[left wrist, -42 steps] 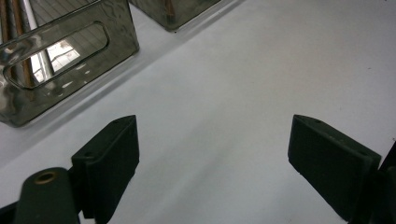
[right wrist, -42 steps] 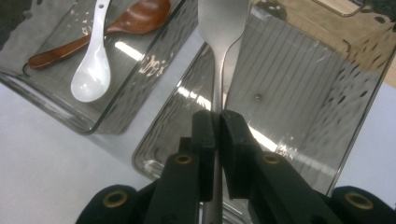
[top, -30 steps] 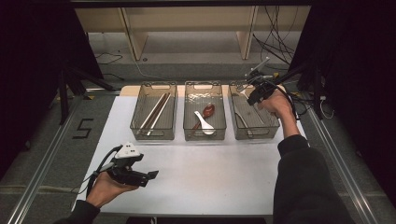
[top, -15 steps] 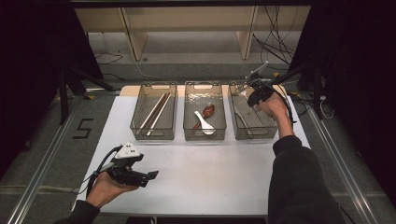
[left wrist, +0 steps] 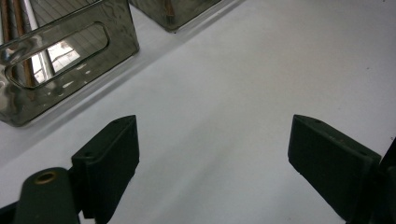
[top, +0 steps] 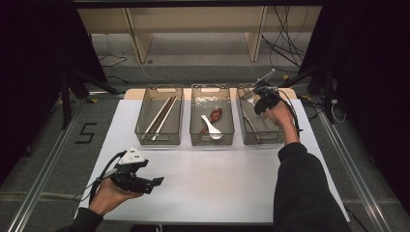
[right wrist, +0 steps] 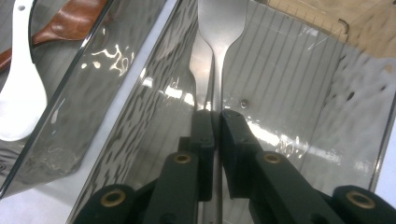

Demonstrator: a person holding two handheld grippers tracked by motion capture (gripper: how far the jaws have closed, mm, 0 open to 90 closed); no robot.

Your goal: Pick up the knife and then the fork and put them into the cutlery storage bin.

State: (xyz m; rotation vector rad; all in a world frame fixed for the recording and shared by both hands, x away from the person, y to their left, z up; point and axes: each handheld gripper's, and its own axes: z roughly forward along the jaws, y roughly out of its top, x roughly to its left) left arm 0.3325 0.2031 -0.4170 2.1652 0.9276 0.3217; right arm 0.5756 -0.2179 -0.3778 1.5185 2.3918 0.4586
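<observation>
Over the bin at the table's far right corner (top: pixel 275 137), a metal utensil (right wrist: pixel 215 42) is pinched at its handle by the right gripper (right wrist: pixel 215 122) (left gripper (left wrist: pixel 212 158) spread, idle) and should be lowered level before release.

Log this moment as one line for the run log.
right gripper: shut on metal utensil, over right bin | left gripper: open, empty, above table | middle bin: two spoons

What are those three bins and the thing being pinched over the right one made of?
The bins look like smoky clear plastic: the table shows through their rippled, glossy walls. The utensil held in the right gripper looks like brushed steel, grey with soft reflections; its far end is cut off.
</observation>
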